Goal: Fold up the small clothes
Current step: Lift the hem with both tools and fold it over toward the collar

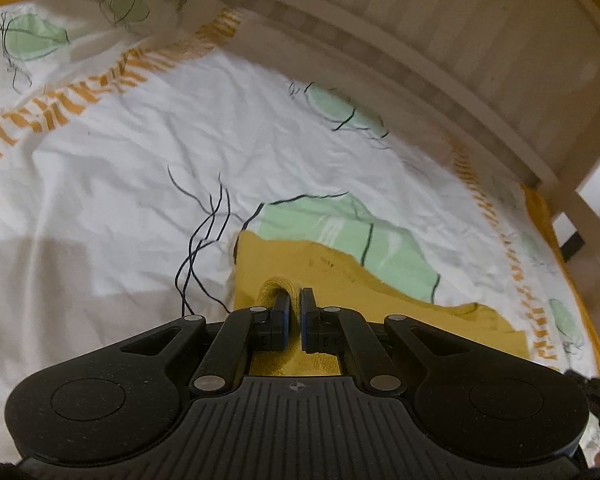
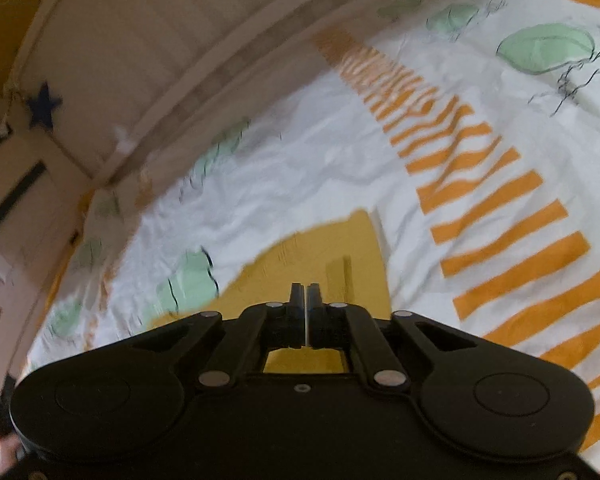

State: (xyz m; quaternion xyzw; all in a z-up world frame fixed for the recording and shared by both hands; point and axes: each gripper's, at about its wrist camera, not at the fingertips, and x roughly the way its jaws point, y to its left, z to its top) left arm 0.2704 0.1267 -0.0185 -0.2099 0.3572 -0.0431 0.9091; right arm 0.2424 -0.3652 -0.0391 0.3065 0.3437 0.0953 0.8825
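Observation:
A small mustard-yellow garment lies on a white bedsheet printed with green shapes and orange stripes. My left gripper is shut on a bunched fold of the garment's ribbed edge, near its left corner. In the right wrist view the same yellow garment lies under my right gripper, whose jaws are closed together over the cloth. Whether they pinch fabric is hidden by the fingers.
A beige slatted bed frame curves along the far side of the sheet, also in the right wrist view. A band of orange stripes crosses the sheet to the right. A blue star hangs on the frame.

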